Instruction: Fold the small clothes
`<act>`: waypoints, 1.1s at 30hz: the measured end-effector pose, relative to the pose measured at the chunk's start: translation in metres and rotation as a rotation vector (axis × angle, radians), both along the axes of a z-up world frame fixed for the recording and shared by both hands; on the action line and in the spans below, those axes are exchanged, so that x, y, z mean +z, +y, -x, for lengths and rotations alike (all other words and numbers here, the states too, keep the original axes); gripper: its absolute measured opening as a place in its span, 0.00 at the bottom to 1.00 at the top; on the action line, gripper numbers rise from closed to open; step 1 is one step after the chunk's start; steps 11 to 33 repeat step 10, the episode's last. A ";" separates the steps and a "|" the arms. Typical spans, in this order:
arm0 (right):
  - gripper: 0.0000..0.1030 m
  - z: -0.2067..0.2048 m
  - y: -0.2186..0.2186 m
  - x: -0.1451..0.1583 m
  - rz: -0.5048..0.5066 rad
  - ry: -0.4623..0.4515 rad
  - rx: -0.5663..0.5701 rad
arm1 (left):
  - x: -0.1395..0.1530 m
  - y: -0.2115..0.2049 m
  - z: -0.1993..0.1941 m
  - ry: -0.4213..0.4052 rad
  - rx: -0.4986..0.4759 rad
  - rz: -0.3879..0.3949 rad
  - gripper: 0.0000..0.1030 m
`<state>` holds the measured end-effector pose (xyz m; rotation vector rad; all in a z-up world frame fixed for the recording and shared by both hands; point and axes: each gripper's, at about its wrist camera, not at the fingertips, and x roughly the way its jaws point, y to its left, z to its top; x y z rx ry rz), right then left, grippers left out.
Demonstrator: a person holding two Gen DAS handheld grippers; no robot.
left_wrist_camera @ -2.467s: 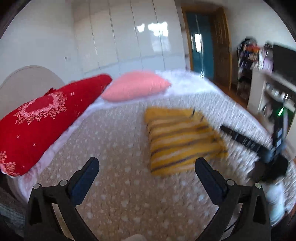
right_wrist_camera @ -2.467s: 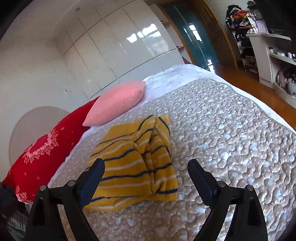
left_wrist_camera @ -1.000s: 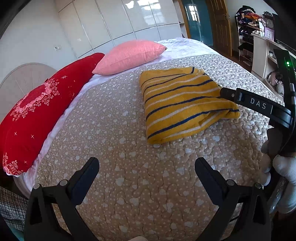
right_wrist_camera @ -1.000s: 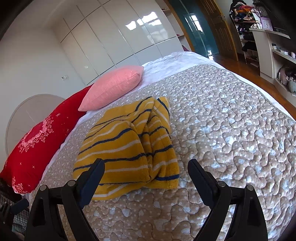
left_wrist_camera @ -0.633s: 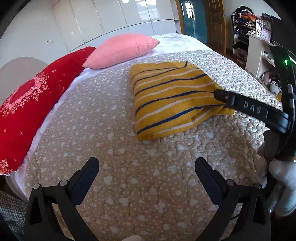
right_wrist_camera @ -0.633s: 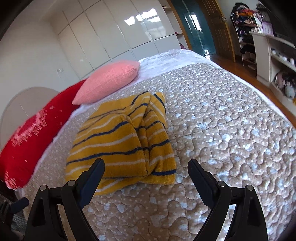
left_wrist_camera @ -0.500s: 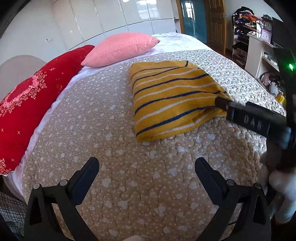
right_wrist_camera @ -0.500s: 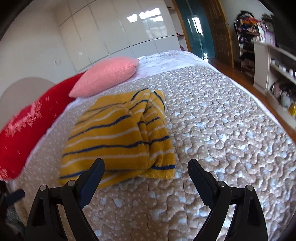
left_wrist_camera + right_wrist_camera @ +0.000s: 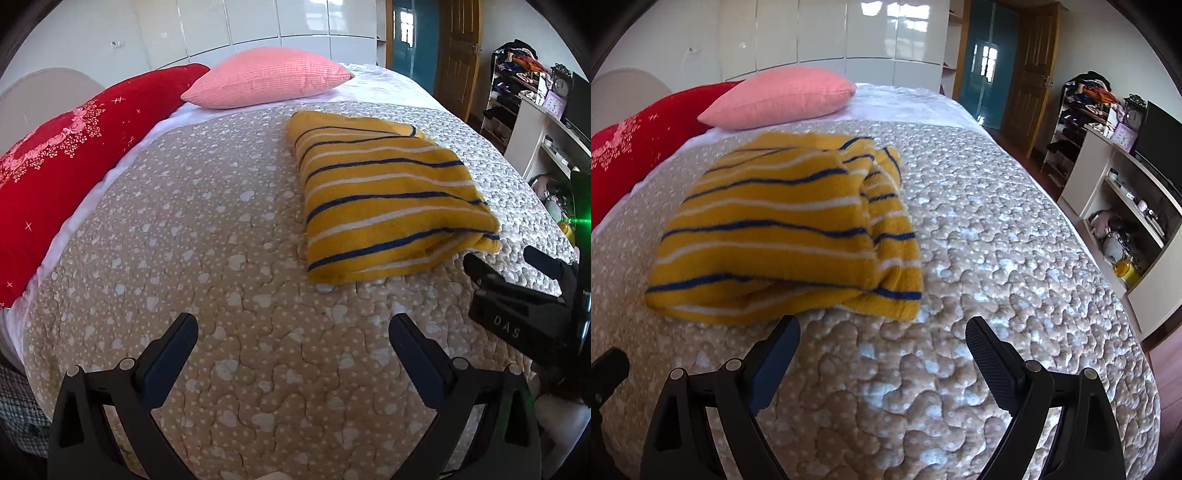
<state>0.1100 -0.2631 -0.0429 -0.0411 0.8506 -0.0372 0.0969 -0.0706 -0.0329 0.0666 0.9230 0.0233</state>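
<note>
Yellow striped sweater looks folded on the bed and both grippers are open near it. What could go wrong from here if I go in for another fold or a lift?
1. The yellow striped sweater is a loose stack with a bunched right side; pinching only the top layer could undo the fold.
2. The right gripper hangs just short of the near hem, so closing low might catch the quilt too.
3. The left gripper sits close beside the right one; reaching together, they could collide.

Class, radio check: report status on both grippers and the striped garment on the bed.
Left gripper open, empty, over quilt. Right gripper open, empty, just short of yellow striped garment. Garment lies folded, untouched. Nothing in the way.
</note>
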 end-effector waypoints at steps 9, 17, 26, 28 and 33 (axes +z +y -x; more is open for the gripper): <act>0.91 0.003 0.009 0.001 0.019 -0.013 0.009 | -0.006 0.001 -0.005 0.002 0.000 -0.010 1.00; 0.91 0.003 0.010 0.002 0.019 -0.012 0.009 | -0.007 0.002 -0.005 0.006 0.004 -0.004 1.00; 0.91 0.003 0.010 0.002 0.019 -0.012 0.009 | -0.007 0.002 -0.005 0.006 0.004 -0.004 1.00; 0.91 0.003 0.010 0.002 0.019 -0.012 0.009 | -0.007 0.002 -0.005 0.006 0.004 -0.004 1.00; 0.91 0.003 0.010 0.002 0.019 -0.012 0.009 | -0.007 0.002 -0.005 0.006 0.004 -0.004 1.00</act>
